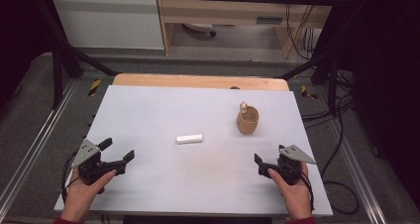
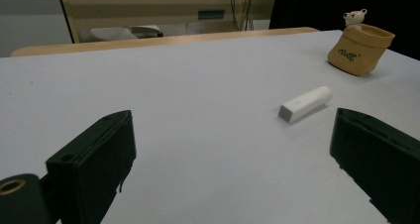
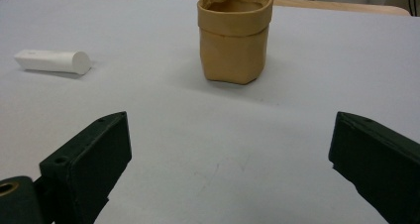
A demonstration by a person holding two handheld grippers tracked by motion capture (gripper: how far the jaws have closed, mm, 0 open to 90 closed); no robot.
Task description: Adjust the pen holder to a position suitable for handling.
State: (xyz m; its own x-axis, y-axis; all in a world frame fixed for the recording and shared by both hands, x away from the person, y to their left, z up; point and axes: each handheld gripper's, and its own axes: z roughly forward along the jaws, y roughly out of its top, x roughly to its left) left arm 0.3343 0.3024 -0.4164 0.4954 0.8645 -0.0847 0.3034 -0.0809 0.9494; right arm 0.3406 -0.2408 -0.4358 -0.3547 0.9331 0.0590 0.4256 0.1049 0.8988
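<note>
A short white tube (image 1: 189, 139) lies on its side near the middle of the pale table sheet (image 1: 163, 110). A tan soft pouch (image 1: 247, 120) stands upright to its right, with a small white bear figure (image 1: 243, 105) at its far rim. My left gripper (image 1: 119, 150) rests low at the front left, jaws wide apart and empty. In the left gripper view the tube (image 2: 305, 103) lies ahead and to the right of the left gripper (image 2: 233, 117). My right gripper (image 1: 269, 154) sits at the front right, open and empty. In the right gripper view the pouch (image 3: 236, 38) stands straight ahead of it.
A wooden strip (image 1: 200, 81) borders the sheet's far edge. Metal frame rails (image 1: 37, 135) run along both sides, and cables (image 1: 341, 110) hang at the right. Wide bare sheet lies between the grippers and the two objects.
</note>
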